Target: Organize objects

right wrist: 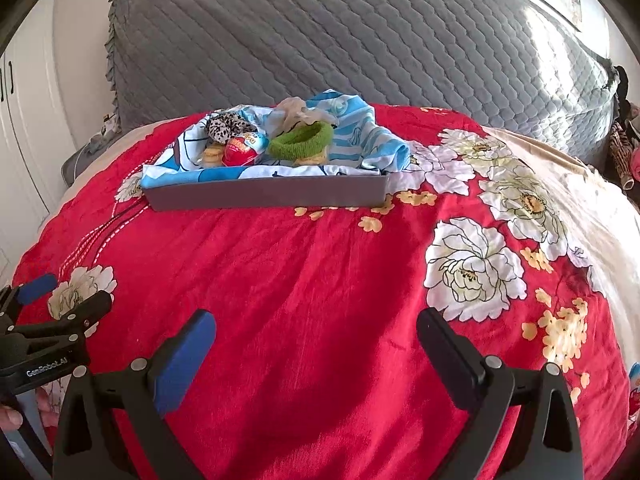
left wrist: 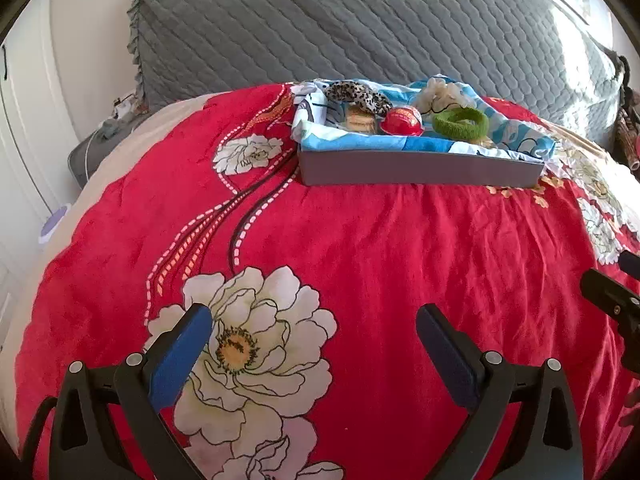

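**Tray loaded at the far side of the bed, both grippers empty**

While both grippers hang over the near part of the red floral bedspread (right wrist: 320, 272), the gray tray (right wrist: 268, 194) sits toward the far edge of the bed, just before the gray quilted headboard (right wrist: 320, 40). A blue patterned cloth (right wrist: 360, 140) lines it and spills over its right end. On the cloth lie a green hair band (right wrist: 302, 142), a red round package (right wrist: 240, 150), a leopard-print scrunchie (right wrist: 226, 126), a stack of what may be biscuits (right wrist: 212, 156), and a pale crumpled item (right wrist: 294, 114) behind the band.

The left gripper (left wrist: 314, 338) holds nothing, fingers spread wide. The right gripper (right wrist: 316, 340) is likewise spread and empty.
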Tool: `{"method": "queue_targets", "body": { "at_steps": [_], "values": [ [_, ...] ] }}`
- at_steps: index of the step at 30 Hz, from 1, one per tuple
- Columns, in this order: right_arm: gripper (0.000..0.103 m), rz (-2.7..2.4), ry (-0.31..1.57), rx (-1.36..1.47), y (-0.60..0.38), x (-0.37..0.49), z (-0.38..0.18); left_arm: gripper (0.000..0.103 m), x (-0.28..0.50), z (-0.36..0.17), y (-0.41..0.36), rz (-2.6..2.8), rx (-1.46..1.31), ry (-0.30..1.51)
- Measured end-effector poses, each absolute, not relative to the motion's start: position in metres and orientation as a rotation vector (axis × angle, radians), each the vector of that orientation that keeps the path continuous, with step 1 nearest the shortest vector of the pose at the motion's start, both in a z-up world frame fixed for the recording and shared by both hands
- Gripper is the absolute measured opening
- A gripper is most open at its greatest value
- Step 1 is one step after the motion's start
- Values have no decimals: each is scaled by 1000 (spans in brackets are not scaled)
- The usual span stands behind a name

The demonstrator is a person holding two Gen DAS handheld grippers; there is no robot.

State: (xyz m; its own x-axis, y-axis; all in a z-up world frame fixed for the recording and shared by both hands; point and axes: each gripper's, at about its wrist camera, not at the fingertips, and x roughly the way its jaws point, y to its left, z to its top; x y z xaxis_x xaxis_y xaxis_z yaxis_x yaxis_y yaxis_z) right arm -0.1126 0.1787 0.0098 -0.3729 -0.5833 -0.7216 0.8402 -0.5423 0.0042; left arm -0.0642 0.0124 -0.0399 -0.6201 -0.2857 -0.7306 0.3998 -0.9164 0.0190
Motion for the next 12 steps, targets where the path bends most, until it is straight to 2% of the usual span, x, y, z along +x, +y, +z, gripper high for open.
{"method": "queue_targets", "body": {
  "at_steps": [12],
  "values": [
    [102, -2017, 468, 884, 182, -116, 3, 102, -60, -44, 11, -2546, 1066, 229]
  ]
}}
